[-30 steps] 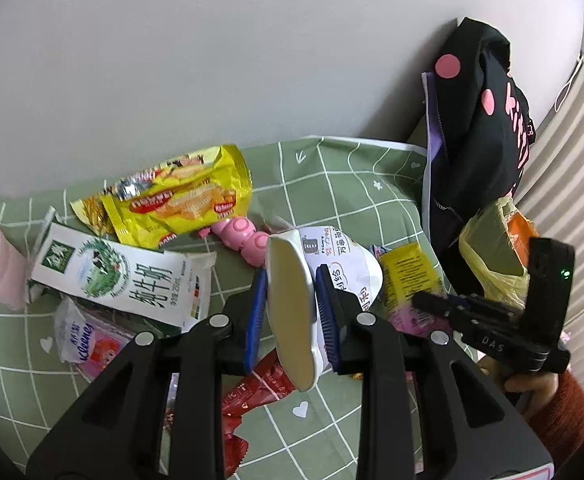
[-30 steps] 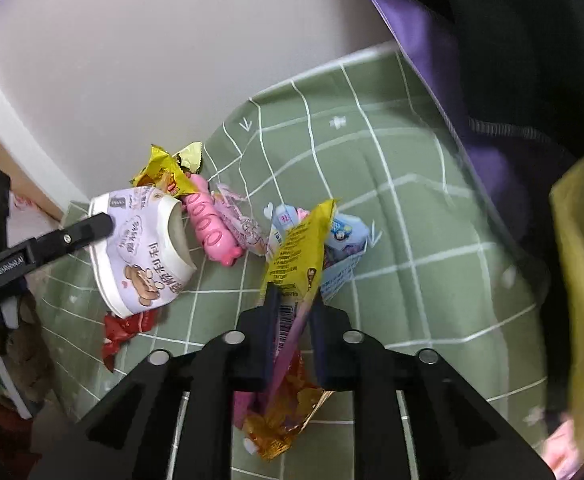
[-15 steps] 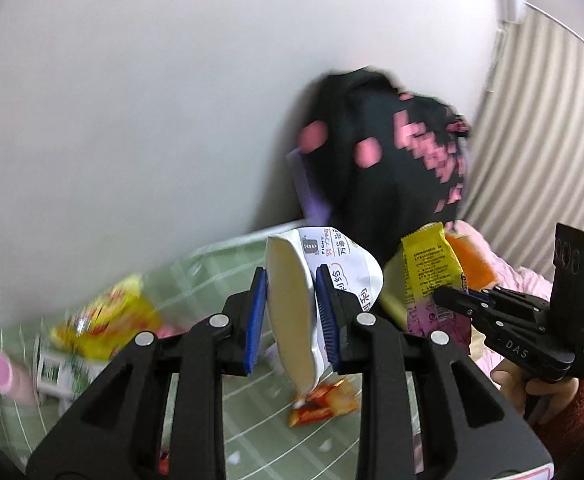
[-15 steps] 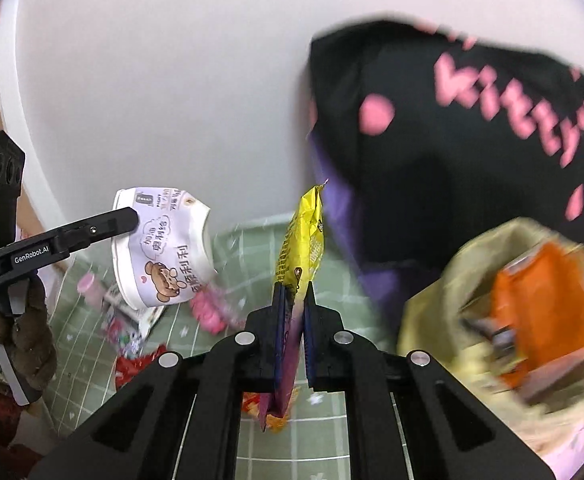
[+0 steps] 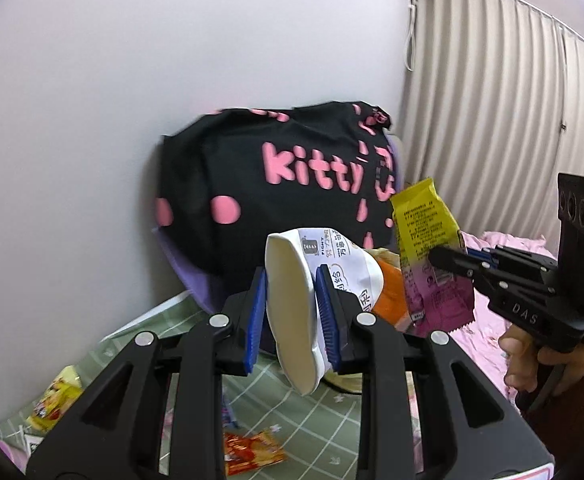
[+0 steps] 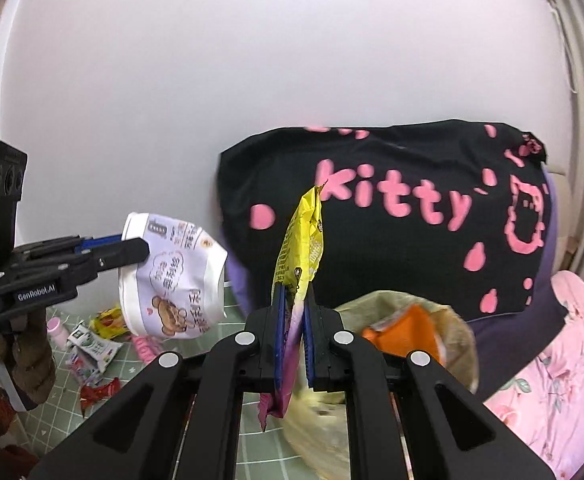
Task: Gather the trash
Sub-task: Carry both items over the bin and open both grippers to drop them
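My left gripper (image 5: pixel 290 304) is shut on a squashed white paper cup (image 5: pixel 292 320) with printed text, lifted above the green checked cloth (image 5: pixel 327 420). In the right wrist view that cup (image 6: pixel 172 280) hangs at the left, held by the left gripper (image 6: pixel 132 246). My right gripper (image 6: pixel 292 308) is shut on a yellow and purple snack wrapper (image 6: pixel 299 248) that stands upright between the pads. The left wrist view has the wrapper (image 5: pixel 423 220) at the right, in the right gripper (image 5: pixel 443 258). A yellowish trash bag (image 6: pixel 459 332) with an orange packet (image 6: pixel 407 320) inside lies just beyond the right gripper.
A black cushion with pink "kitty" lettering (image 6: pixel 411 200) leans on the white wall behind the bag. Loose trash stays on the cloth: a red wrapper (image 5: pixel 252 450), a yellow packet (image 5: pixel 56 396), a milk carton (image 6: pixel 92 344). Pink floral bedding (image 6: pixel 551 380) and a curtain (image 5: pixel 491 120) are on the right.
Both grippers have risen from the cloth and swung right toward the black cushion and the trash bag, each keeping its hold. The littered cloth has dropped low in both views.
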Motion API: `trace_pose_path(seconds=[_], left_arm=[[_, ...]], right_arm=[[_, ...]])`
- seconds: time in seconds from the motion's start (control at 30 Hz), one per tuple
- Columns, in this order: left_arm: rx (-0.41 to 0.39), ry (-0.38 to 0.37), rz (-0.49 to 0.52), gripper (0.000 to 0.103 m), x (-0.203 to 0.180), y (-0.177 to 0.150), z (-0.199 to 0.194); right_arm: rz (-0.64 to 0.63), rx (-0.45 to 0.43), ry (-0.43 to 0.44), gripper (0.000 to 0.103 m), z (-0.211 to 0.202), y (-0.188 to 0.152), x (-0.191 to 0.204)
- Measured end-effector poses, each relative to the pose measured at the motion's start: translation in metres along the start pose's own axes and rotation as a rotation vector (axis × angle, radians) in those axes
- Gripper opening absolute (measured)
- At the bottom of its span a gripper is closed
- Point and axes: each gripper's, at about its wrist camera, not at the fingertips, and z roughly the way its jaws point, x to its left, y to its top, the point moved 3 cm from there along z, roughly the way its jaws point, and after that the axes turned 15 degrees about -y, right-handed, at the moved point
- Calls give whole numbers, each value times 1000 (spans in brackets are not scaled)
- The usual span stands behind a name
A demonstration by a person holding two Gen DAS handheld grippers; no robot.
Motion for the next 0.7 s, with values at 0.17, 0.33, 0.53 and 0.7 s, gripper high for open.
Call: trace_pose_path(seconds=[0.17, 0.33, 0.53, 0.7], left_arm=[[24, -52, -40, 24, 3, 4, 36], [74, -105, -70, 24, 0, 9, 84], [198, -173, -88, 24, -14, -1, 156], [275, -147, -60, 24, -19, -16, 204]], right_arm=[[58, -30, -72, 9, -7, 2, -44], [114, -10, -112, 9, 2, -1, -86], [146, 75, -120, 9, 47, -22, -116], [118, 224, -90, 9, 113, -56, -120]])
